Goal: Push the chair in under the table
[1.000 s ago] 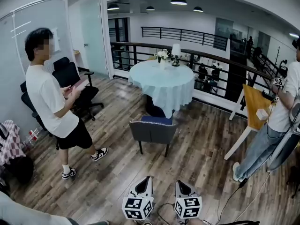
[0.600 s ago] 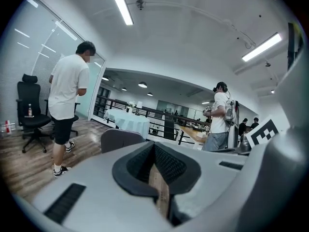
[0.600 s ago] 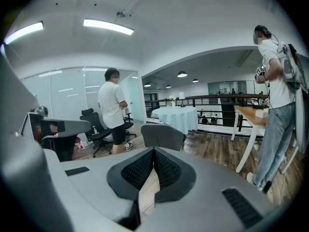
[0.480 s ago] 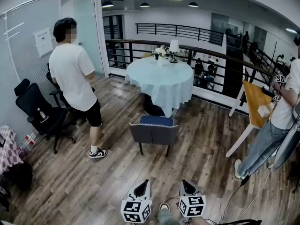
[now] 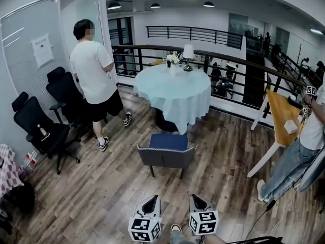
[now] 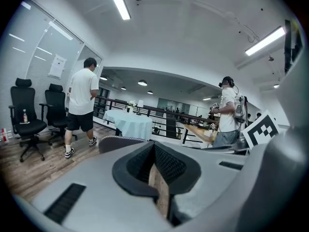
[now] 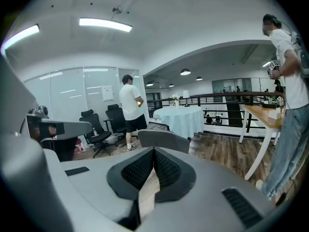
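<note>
Head view: wood-plank floor (image 5: 101,187) — chair (image 5: 165,154) near round table (image 5: 172,93).

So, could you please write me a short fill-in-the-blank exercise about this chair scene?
The chair has a ___ seat. The cloth-covered table beyond it is ___ in shape. The left gripper and right gripper each have jaws that are ___ and empty.
Missing words: blue; round; shut.
</note>
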A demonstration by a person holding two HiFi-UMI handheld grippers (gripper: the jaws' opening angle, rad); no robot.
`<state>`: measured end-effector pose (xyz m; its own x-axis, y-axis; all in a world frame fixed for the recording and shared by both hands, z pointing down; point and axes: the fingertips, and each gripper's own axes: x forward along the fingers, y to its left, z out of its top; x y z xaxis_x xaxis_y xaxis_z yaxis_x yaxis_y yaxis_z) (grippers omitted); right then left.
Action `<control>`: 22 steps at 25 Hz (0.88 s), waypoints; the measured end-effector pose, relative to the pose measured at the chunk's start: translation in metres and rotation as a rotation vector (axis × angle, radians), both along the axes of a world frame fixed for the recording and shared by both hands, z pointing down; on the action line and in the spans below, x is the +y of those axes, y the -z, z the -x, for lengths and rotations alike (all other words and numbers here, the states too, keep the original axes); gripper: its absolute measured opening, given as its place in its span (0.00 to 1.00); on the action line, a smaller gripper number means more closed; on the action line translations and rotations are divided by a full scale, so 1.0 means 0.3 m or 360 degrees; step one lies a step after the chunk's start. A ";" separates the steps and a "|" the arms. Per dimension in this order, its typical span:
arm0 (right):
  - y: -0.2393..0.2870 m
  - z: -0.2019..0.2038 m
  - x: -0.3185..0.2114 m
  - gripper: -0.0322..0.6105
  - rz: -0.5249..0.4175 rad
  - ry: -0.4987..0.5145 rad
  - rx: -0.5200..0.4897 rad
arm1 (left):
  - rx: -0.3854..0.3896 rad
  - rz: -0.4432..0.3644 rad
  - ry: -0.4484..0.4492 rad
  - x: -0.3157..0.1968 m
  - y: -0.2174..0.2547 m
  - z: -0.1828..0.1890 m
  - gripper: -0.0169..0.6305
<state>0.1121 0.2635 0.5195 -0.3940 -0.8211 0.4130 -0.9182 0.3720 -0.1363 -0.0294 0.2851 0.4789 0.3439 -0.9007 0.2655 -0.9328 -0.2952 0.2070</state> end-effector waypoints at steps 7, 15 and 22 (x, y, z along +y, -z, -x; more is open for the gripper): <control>-0.006 -0.025 -0.263 0.08 0.0026 0.0047 -0.0014 | -0.0037 0.0018 0.0022 -0.246 0.002 -0.024 0.03; -0.020 -0.037 -0.500 0.08 0.0023 0.0105 -0.0028 | -0.0041 0.0001 0.0047 -0.479 -0.004 -0.040 0.03; -0.054 -0.027 -0.613 0.08 0.0053 0.0152 -0.0008 | -0.0053 0.0001 0.0061 -0.564 -0.027 -0.035 0.03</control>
<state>0.1201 0.0796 0.5356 -0.4719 -0.7656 0.4372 -0.8781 0.4529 -0.1546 -0.0187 0.1158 0.4869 0.3001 -0.9129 0.2766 -0.9498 -0.2591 0.1755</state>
